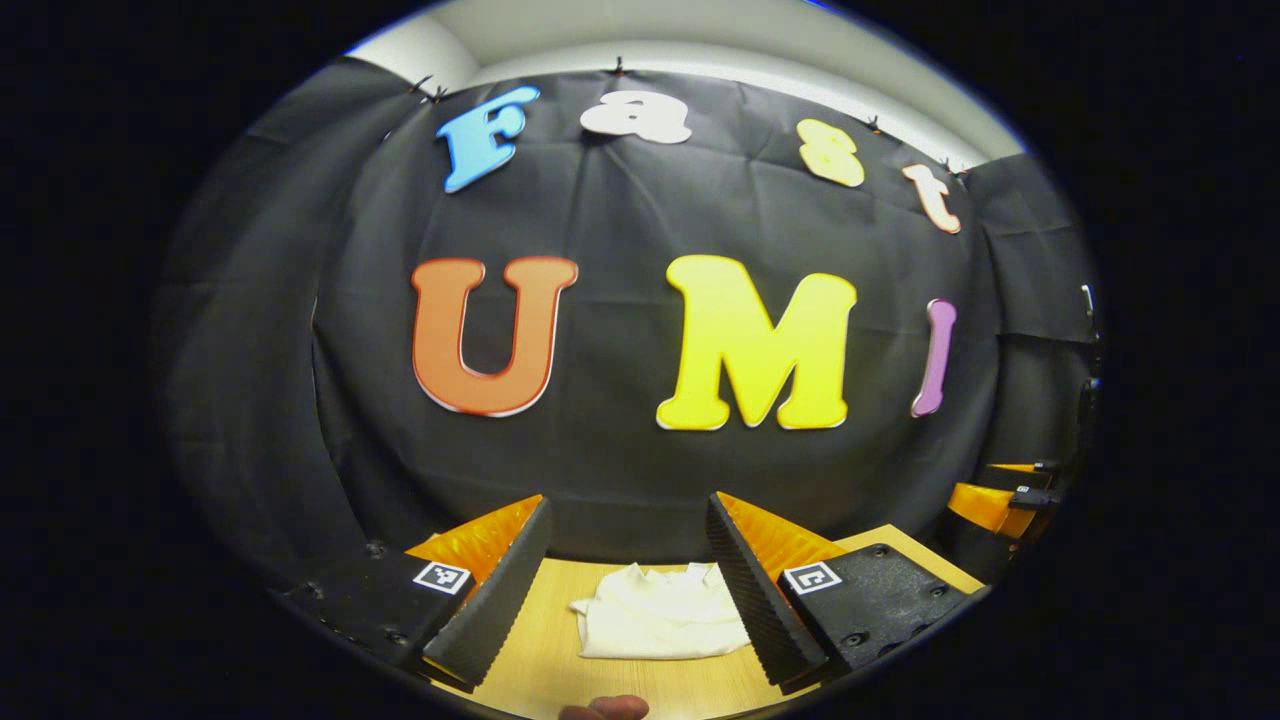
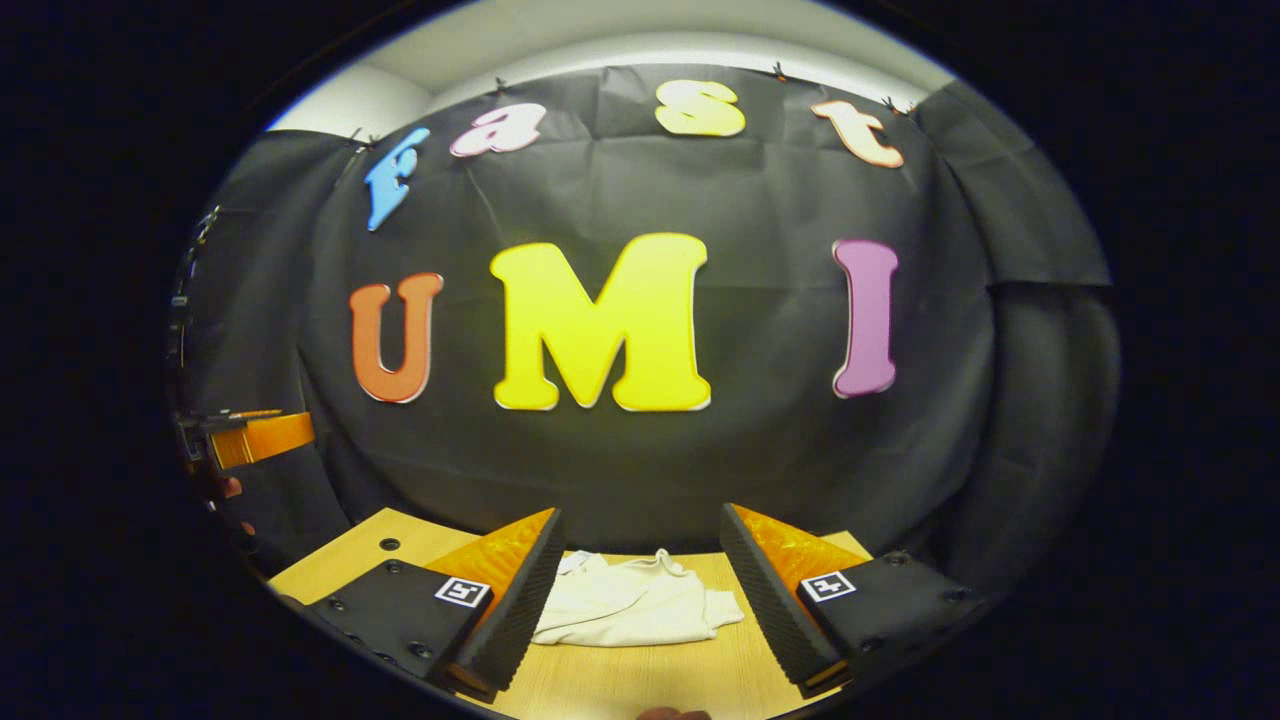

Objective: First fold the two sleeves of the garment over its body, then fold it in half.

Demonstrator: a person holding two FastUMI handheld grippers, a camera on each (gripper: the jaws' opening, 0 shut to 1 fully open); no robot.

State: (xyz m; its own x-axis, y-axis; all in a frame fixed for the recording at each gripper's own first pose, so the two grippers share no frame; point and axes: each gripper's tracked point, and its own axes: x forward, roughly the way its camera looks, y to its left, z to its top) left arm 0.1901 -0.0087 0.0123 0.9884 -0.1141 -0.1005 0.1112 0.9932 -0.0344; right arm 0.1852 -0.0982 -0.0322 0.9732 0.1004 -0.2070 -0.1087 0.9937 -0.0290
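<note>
Both grippers are up off the table and level, pointing at the booth wall. Left gripper [image 1: 620, 590]: fingers spread wide, nothing between them. Right gripper [image 2: 640, 595]: same, gaping and empty.

The garment [image 1: 660, 625] is a pale bundle lying on the wooden table [image 1: 540, 640], near the back edge by the black cloth. In the right gripper view the garment [image 2: 630, 610] looks compact: no sleeve is sticking out to either side, and layers are stacked over each other. My read is that the folds are mostly or fully done, though I can't tell how neat the top layer is from this low angle. The table [image 2: 640, 680] in front of it is bare wood.

In the left gripper view the other gripper sits off at the right edge, well apart from the cloth.

Risks from here:
- If another fold or a tidy-up is needed, the fingers come in from high up and far back — easy to snag only the top layer and drag the stack open.
- The bundle is close to the back edge — a forward push could shove it against the wall cloth and bunch it.
- Soft fabric with loose edges: one-sided contact would skew the fold.
</note>
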